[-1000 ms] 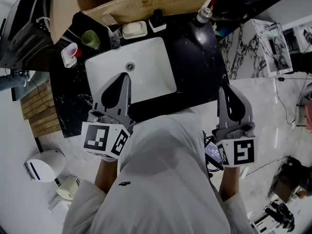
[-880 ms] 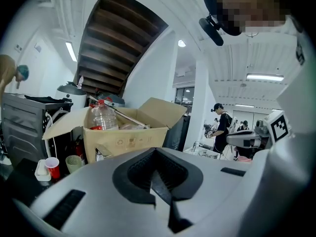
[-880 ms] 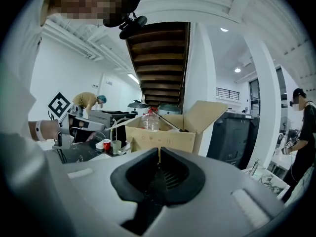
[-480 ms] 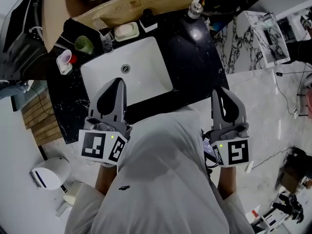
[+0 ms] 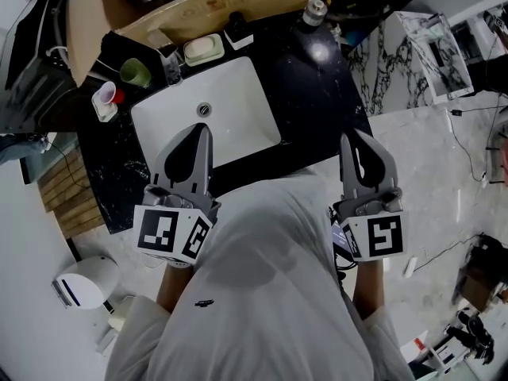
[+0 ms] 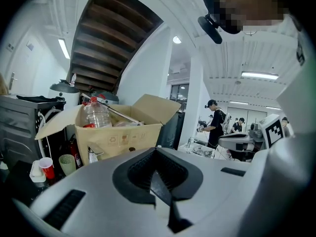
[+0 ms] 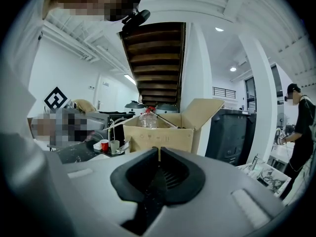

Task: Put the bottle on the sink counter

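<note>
A clear plastic bottle (image 6: 96, 113) with a red cap stands in an open cardboard box (image 5: 238, 2) behind the black sink counter (image 5: 317, 94); the right gripper view shows this bottle (image 7: 147, 118) too. Another bottle (image 5: 315, 10) with a pale cap stands at the counter's back right corner. My left gripper (image 5: 200, 133) hovers over the near edge of the white basin (image 5: 238, 94), shut and empty. My right gripper (image 5: 355, 137) hangs just off the counter's near right corner, also shut with nothing in it. Both point toward the box.
At the counter's back left stand a green cup (image 5: 136, 73), a red-and-white cup (image 5: 107, 98), a faucet (image 5: 171, 66), a soap dish (image 5: 203, 48) and a dispenser (image 5: 236, 28). A black bin (image 7: 229, 132) stands right of the box. People (image 6: 215, 122) stand far off.
Both grippers have edged slightly up and forward toward the counter and stayed shut. Nothing on the counter has moved.
</note>
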### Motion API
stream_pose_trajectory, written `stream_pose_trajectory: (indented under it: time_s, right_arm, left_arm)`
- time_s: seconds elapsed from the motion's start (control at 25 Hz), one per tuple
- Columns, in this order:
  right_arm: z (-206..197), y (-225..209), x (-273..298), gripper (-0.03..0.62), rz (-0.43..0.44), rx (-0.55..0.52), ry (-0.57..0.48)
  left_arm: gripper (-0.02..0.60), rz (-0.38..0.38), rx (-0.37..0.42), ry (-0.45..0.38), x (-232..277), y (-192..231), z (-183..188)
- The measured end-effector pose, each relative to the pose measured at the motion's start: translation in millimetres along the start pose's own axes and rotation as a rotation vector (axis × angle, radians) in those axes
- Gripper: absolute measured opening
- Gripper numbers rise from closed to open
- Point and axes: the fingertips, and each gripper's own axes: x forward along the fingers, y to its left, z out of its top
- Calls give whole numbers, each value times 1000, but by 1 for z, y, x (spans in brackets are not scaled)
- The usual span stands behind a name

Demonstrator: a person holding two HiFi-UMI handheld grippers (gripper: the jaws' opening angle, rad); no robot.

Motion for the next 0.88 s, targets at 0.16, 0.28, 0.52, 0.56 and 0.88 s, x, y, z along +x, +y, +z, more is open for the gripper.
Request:
stream_pose_trajectory:
  time_s: [0.16, 0.28, 0.52, 0.56, 0.88]
  right_arm:
    - [-3, 0, -1, 11, -3, 12, 14]
    - [-2, 3, 1, 11, 11, -2, 5]
    - [2, 6, 5, 11, 18, -6, -4]
    - [2, 6, 5, 11, 18, -5, -4]
    - [4, 8, 8, 11, 18, 1, -5]
  left_arm:
    - [6, 0, 7, 6, 0, 0, 0]
    - [6, -10, -4, 7, 0, -1, -1]
    - [6, -23, -12, 9, 1, -3, -2]
    - [6, -24, -10, 8, 2, -3, -2]
    - [6, -38, -4, 12, 4, -3, -2]
